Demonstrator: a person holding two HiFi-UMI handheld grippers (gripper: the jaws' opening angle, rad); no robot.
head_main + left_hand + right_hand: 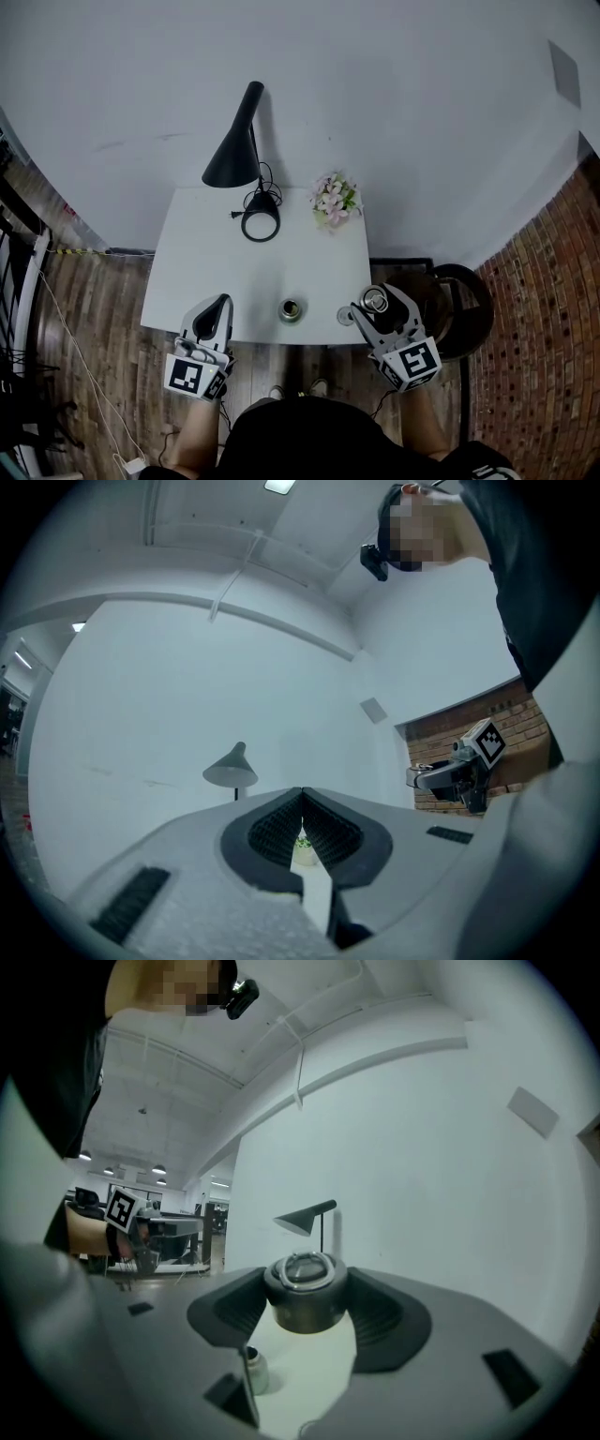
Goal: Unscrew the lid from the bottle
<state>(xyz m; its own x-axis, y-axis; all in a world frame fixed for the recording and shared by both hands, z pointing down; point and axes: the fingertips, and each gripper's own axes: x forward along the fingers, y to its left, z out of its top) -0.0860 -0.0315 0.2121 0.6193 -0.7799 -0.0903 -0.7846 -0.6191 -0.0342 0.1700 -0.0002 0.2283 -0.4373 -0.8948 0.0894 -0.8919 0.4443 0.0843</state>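
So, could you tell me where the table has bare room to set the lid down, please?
The widest bare patch of the table lies between the lamp base and the open bottle. The strip left of the lamp base is bare too. Crowded: the back edge, with lamp base and flowers, and the front around the bottle.

The white table point(216, 253) is viewed steeply from above in the head view. Both gripper views are aimed level, low over it, at the wall point(422, 1147). The black lamp point(232, 766) is shared by all three, the right gripper point(375, 302) by the head and left gripper views.
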